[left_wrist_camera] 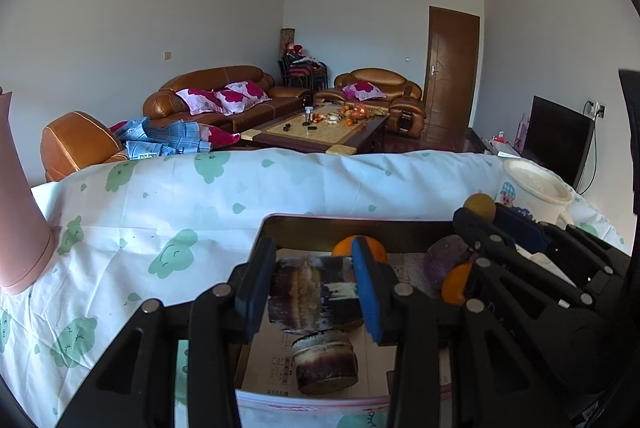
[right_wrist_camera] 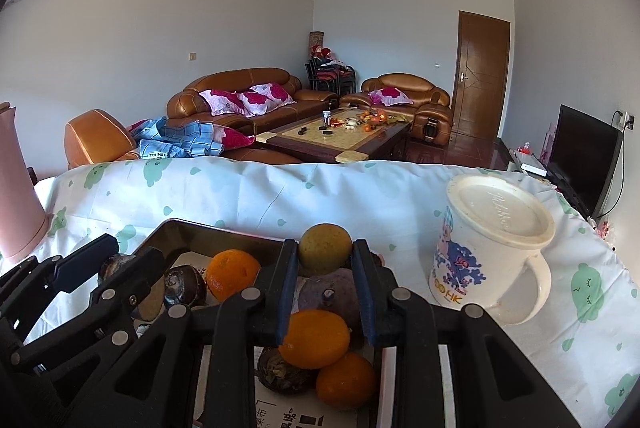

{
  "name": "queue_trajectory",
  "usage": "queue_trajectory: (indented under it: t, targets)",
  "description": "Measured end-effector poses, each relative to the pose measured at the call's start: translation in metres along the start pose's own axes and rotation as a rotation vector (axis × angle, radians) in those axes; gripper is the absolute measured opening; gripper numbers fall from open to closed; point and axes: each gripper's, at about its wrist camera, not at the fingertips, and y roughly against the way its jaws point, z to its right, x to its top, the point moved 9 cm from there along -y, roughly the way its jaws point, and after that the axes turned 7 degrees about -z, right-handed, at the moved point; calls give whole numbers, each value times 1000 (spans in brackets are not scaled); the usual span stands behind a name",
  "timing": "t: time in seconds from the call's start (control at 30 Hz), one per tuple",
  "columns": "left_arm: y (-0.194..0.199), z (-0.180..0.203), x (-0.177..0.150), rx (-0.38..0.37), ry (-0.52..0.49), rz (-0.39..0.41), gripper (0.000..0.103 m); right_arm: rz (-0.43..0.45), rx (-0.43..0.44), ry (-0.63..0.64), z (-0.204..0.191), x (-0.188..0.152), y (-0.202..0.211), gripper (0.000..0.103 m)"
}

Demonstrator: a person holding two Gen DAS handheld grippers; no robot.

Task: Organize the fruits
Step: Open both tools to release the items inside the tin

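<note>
My left gripper (left_wrist_camera: 313,262) is shut on a short dark purple sugarcane piece (left_wrist_camera: 312,292), held just above a dark metal tray (left_wrist_camera: 360,222). A second sugarcane piece (left_wrist_camera: 324,360) lies in the tray below it, and an orange (left_wrist_camera: 348,246) sits behind. My right gripper (right_wrist_camera: 325,262) is shut on a round yellow-green fruit (right_wrist_camera: 325,246) over the same tray (right_wrist_camera: 216,228). Under it lie a purple fruit (right_wrist_camera: 320,294), three oranges (right_wrist_camera: 232,278) (right_wrist_camera: 314,338) (right_wrist_camera: 346,380) and dark brown round pieces (right_wrist_camera: 184,284). The left gripper (right_wrist_camera: 128,258) shows at the tray's left side.
The tray rests on a table with a white cloth printed with green clouds (right_wrist_camera: 280,195). A white lidded mug (right_wrist_camera: 492,248) stands right of the tray. A pink jug (left_wrist_camera: 16,207) stands at the far left. Sofas and a coffee table lie beyond.
</note>
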Motion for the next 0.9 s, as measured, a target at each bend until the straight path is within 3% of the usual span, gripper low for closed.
queue_trajectory:
  t: [0.2,0.43,0.67,0.77,0.9]
  targets:
    - [-4,-8,-3,6,20,-22,41,-82,64,-3,-10,-6,-17,29]
    - [-10,-16,-8,1,56,-63,40,-92,55,95,-23,-8,-22,30]
    - [-10,-25,-11,7,86,-76,40,-98,173,129,-38,-12,-21,30]
    - [-12,-26,-12,-1,91,-86,40,-107,250,97,-39,-14,-19,30]
    - [-11,-22,-11,0,72,-77,40,-117,280,46,-34,-17,-16,32]
